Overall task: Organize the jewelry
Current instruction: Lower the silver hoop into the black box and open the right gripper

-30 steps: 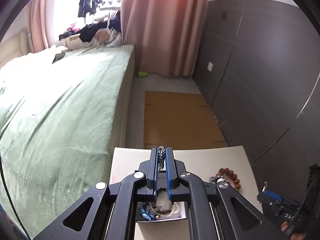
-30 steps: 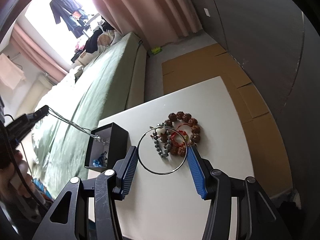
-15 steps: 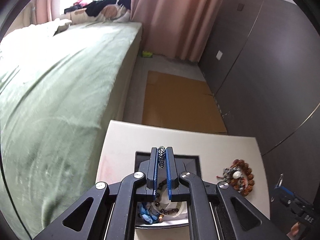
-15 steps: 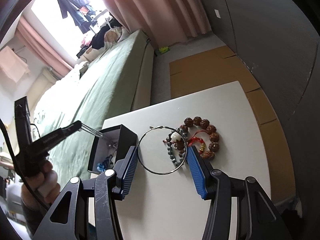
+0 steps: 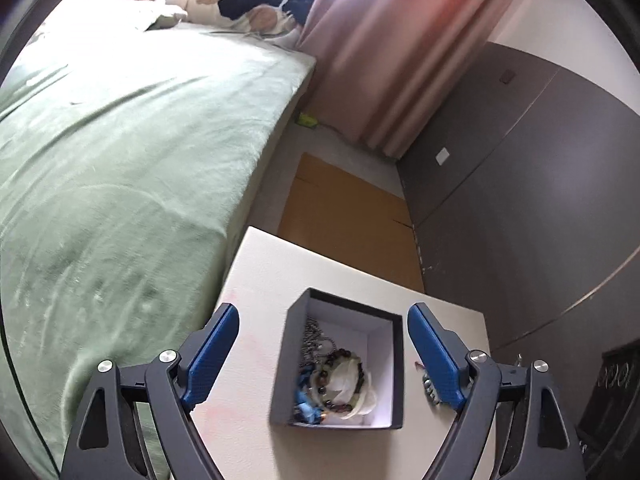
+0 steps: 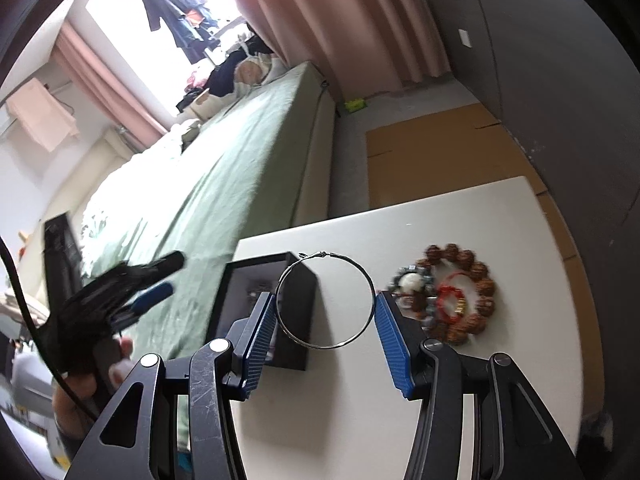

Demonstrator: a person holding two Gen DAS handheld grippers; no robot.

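Left tongs [image 5: 323, 354] spread wide above the black box [image 5: 337, 368], jaws just opened, nothing between them; chain and beaded bracelets lying in the box below. Right tongs [image 6: 326, 322] clamped at half width on the thin wire hoop [image 6: 326, 300], held above the bench [image 6: 460, 216] beside the box. Likely next: carry hoop over the box, release. Bead pile [image 6: 448, 294] beyond the right tongs, plain only in the right view; box contents only in the left.

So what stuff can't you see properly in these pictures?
- Left wrist view: bracelets beside the box hide behind the left gripper's blue finger.
- Right wrist view: the left gripper is motion-blurred.
- Right wrist view: the box wall hides its contents.
- Right wrist view: small beads inside the brown bracelet are tangled together.
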